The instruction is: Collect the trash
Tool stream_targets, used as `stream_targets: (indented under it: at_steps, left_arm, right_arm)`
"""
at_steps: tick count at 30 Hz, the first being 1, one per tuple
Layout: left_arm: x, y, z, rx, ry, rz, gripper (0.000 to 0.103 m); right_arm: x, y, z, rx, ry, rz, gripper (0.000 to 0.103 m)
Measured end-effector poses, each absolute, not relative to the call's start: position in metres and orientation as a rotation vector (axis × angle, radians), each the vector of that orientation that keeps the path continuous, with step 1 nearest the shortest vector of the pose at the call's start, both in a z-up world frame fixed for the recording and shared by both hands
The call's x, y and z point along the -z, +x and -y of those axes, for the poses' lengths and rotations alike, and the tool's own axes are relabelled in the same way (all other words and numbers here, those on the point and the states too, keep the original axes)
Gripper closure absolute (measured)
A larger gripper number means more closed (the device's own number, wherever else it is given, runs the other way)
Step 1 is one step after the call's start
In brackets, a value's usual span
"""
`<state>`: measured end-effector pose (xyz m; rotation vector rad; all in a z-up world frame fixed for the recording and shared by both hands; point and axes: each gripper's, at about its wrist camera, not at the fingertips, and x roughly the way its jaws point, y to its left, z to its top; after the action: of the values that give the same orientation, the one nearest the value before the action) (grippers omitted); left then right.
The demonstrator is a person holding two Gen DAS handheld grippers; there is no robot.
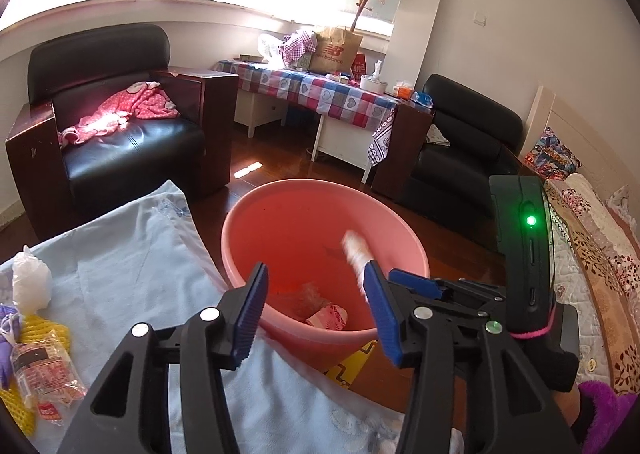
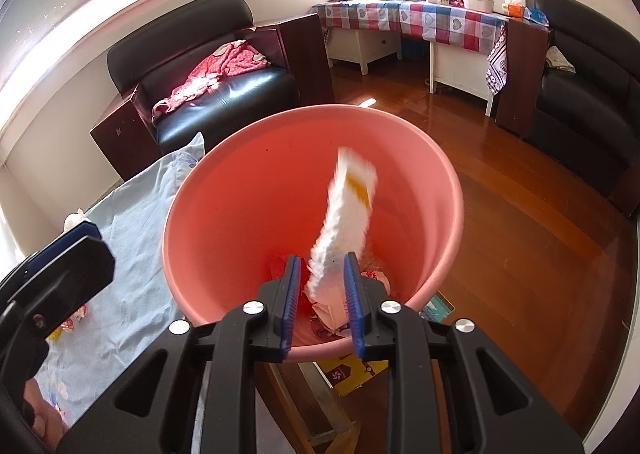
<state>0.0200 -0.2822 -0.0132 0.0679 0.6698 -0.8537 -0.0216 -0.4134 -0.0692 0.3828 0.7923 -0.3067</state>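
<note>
**Dropping a wrapper into the pink bin**

Hovering over the pink plastic bin (image 2: 312,190), the right gripper (image 2: 322,294) has its blue pads parted, with a white crumpled wrapper (image 2: 346,210) just ahead of and between them. The wrapper is motion-blurred, with a yellow-orange patch near its far end; it looks to be falling free rather than pinched, though the blur makes contact with the right-hand pad hard to rule out. Judged released.

Handling: the wrapper reads as very light, soft and crushable, thin paper or film. No fragility concern. It would flutter rather than drop straight, so release belongs well inside the rim. Any pinch across a bunched fold should hold it.

Below the claw, at the bin's bottom, lie more scraps, including a pink-patterned packet (image 1: 328,316) and some clear film.

Left gripper (image 1: 316,306): wide open and empty, tilted down toward the near rim of the bin, level with the right gripper beside it. To its left, on the pale blue cloth (image 1: 132,254), remaining trash sits near: a yellow foam net (image 1: 44,330), a clear printed snack wrapper (image 1: 44,378) on top of it, and a white crumpled plastic bag (image 1: 30,278) further ahead.

Pose: both tools pitch forward and down, right one centred over the bin mouth, left one at its near-left edge.
</note>
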Motion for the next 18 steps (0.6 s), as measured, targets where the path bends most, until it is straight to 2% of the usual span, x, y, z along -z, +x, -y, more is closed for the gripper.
stream_targets:
  at_steps: [18]
  left_arm:
    - [-0.005, -0.005, 0.219, 0.738, 0.070, -0.622, 0.048]
  right_arm:
    - [0.041, -0.036, 0.389, 0.275, 0.326, -0.733, 0.064]
